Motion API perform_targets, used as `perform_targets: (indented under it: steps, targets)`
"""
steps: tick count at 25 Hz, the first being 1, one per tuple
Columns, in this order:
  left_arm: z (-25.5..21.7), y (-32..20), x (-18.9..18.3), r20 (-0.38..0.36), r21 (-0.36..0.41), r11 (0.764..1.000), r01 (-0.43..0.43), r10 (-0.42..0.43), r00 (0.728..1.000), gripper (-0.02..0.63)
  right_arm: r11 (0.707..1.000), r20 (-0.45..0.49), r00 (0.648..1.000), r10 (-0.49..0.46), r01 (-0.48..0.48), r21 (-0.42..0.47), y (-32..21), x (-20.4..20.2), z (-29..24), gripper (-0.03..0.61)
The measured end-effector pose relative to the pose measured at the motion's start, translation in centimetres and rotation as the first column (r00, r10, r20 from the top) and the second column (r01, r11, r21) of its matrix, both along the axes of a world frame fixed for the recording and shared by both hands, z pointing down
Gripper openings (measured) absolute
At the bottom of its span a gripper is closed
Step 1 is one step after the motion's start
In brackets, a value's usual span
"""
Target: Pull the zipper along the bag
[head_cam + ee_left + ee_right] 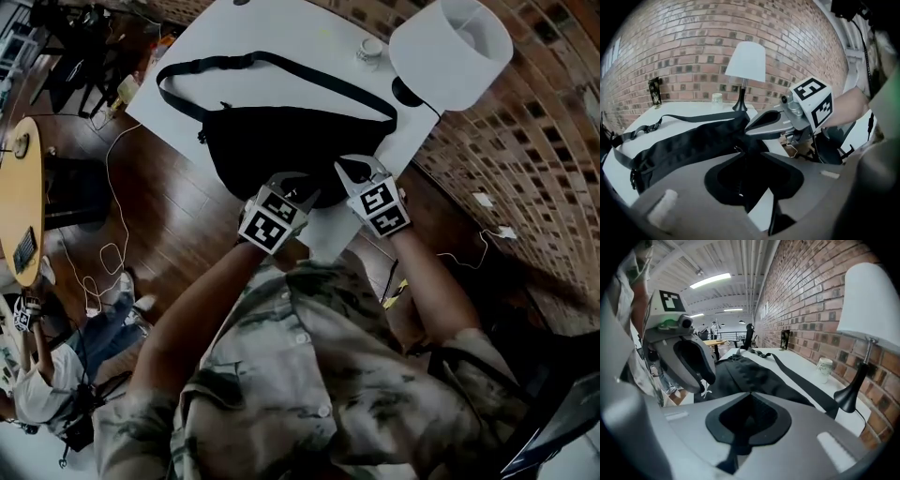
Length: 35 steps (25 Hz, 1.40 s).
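Observation:
A black waist bag (281,141) lies on the white table (281,28), its strap (272,64) looped toward the far side. Both grippers sit at the bag's near edge. My left gripper (298,187) stands slightly open, its tips a little apart over the bag's dark fabric (684,145), with a small metal zipper pull (736,149) just ahead of them. My right gripper (352,171) is to its right, jaws closed together on the bag's end (750,376). In the left gripper view the right gripper (764,123) reaches in from the right.
A white-shaded lamp (450,47) and a small cup (370,49) stand at the table's far right corner, by the brick wall (525,141). Wooden floor with cables (108,253) lies left. A seated person (56,366) and a round table (19,187) are further left.

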State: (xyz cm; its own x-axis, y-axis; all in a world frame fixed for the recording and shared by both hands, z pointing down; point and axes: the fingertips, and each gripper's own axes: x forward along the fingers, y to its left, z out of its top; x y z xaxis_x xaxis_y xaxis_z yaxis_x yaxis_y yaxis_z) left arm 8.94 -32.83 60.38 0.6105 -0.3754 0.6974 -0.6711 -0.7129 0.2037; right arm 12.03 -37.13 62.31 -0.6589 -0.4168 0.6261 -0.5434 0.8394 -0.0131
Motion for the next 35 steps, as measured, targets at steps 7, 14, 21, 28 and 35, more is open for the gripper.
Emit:
perform_targets:
  steps: [7, 14, 21, 28, 35]
  targets:
    - [4.7, -1.3, 0.7, 0.105, -0.050, 0.999, 0.017, -0.011, 0.994, 0.104, 0.998, -0.046, 0.999, -0.018, 0.015, -0.056, -0.5, -0.3, 3.3, 0.008]
    - [7.1, -1.5, 1.2, 0.217, -0.084, 0.996, 0.008, 0.010, 0.976, 0.101, 0.996, -0.084, 0.996, -0.029, 0.021, -0.086, 0.0, 0.2, 5.2, 0.008]
    - [7.0, -1.3, 1.3, 0.169, -0.093, 0.996, 0.008, 0.008, 0.985, 0.028, 0.995, -0.081, 0.996, -0.022, 0.014, -0.098, 0.0, 0.2, 5.8, 0.006]
    - [5.3, -2.0, -1.2, 0.085, -0.118, 0.991, 0.060, -0.050, 0.995, 0.025, 0.991, -0.108, 0.994, 0.019, -0.033, -0.132, -0.2, 0.3, 5.8, 0.007]
    - [4.0, -2.6, -3.3, 0.057, -0.088, 0.996, 0.014, -0.009, 0.998, 0.025, 0.981, -0.176, 0.982, 0.071, -0.100, -0.164, -0.1, 0.3, 6.1, 0.006]
